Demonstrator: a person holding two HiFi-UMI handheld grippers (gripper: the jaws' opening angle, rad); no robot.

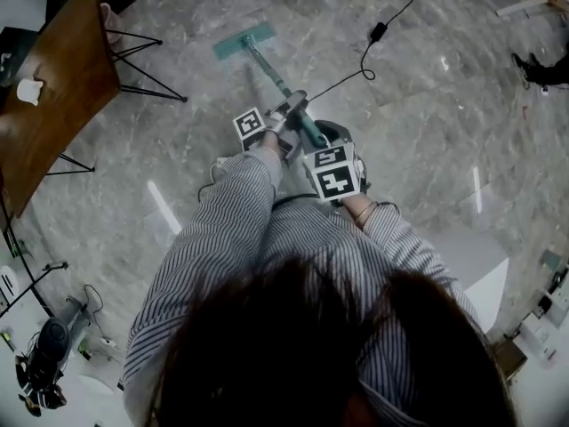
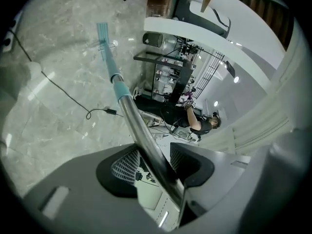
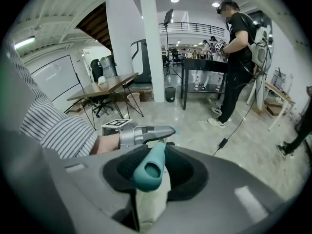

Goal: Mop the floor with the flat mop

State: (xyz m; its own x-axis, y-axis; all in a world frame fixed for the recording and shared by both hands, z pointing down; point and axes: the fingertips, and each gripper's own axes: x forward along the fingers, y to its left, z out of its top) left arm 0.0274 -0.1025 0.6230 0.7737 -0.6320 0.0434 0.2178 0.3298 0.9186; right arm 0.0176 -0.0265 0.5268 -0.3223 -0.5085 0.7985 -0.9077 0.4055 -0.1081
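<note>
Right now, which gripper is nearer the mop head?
Left. The left gripper clamps the metal pole farther down toward the mop head; the right gripper holds the teal handle end, farther back.

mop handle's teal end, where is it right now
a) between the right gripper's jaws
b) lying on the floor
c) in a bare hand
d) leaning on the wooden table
a: in the right gripper view the teal handle end sits between the jaws of the right gripper, which are closed on it. The left gripper clamps the metal shaft nearer the mop head.
</note>
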